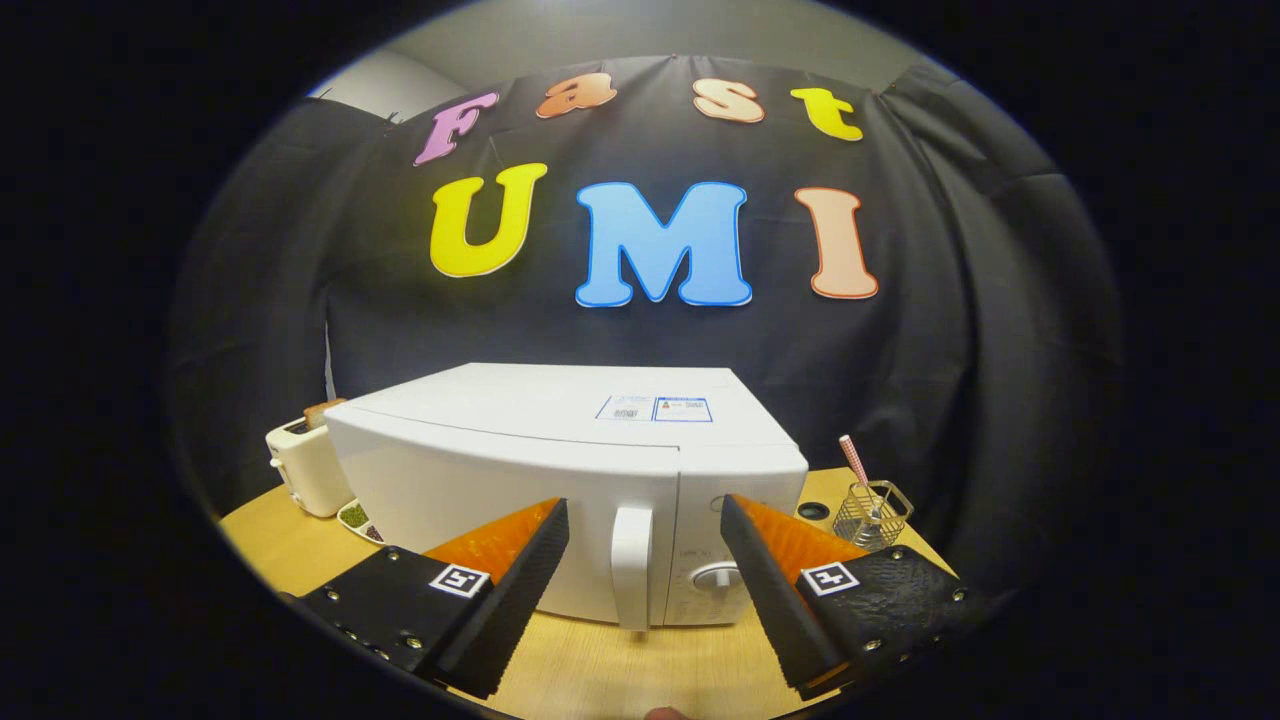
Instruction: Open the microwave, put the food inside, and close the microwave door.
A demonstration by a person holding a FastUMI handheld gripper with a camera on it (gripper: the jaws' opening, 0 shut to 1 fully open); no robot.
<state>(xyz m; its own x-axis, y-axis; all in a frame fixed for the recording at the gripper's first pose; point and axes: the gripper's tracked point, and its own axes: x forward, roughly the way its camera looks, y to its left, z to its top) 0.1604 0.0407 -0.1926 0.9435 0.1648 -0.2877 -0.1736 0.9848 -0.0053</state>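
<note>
A white microwave [560, 450] stands on the wooden table [620, 670] with its door shut. Its vertical white handle [632, 565] lies just ahead of my gripper [645, 515], in line with the gap between the two fingers. The fingers are spread wide apart and hold nothing. A round dial [718, 575] shows on the control panel to the right of the handle, partly behind the right finger. A small dish with green food [358, 520] peeks out at the microwave's left side.
A cream toaster [305, 465] with a slice of bread stands left of the microwave. A glass jar with a striped straw [868, 505] and a small dark disc [813, 510] sit on the table to the right. Black cloth walls the booth behind.
</note>
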